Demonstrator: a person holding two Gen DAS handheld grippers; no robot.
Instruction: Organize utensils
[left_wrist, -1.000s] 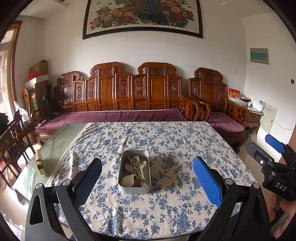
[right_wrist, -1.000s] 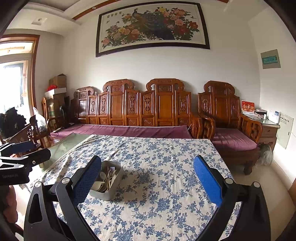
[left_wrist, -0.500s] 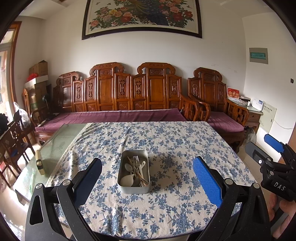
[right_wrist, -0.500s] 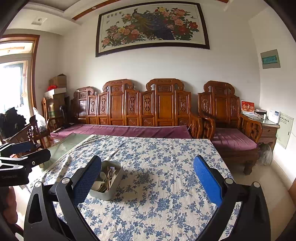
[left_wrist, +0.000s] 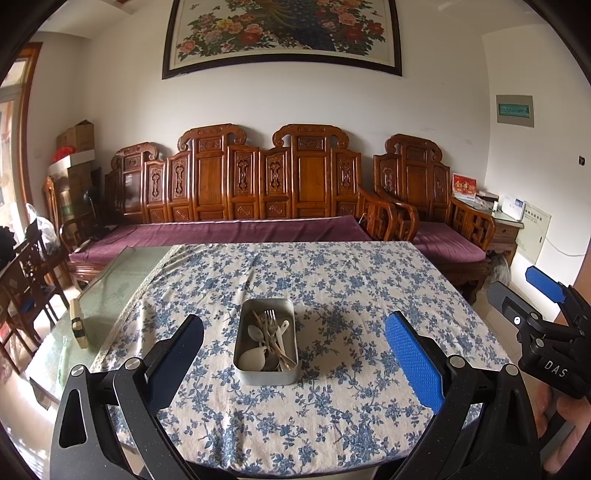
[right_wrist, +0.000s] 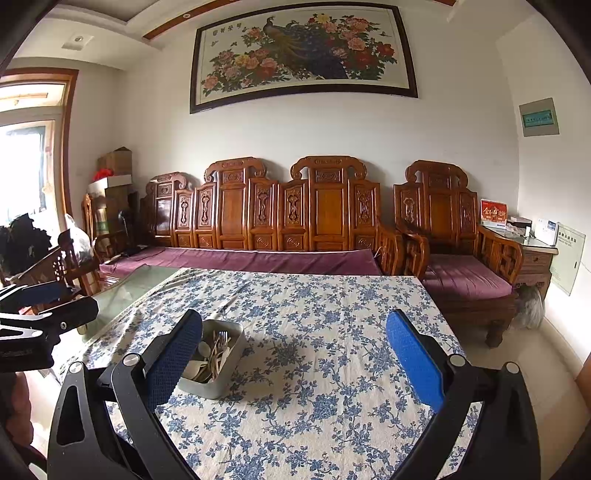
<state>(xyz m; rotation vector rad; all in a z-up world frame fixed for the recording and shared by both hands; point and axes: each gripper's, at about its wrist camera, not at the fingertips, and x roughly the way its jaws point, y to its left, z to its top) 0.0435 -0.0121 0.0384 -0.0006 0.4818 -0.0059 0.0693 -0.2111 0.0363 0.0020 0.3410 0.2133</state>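
A metal tin (left_wrist: 266, 341) of forks and spoons (left_wrist: 271, 338) sits at the centre of the left wrist frame, on the flower-patterned desk (left_wrist: 332, 280). The left gripper (left_wrist: 293, 363) and right gripper (right_wrist: 293, 363) hang with fingers spread wide, holding nothing.

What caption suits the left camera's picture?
Open left gripper poised over a grey metal tin of jumbled utensils.

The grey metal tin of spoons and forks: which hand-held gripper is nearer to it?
Left. The left hand-held gripper faces the grey metal tin head-on, open; the right hand-held gripper is off to its right, also open.
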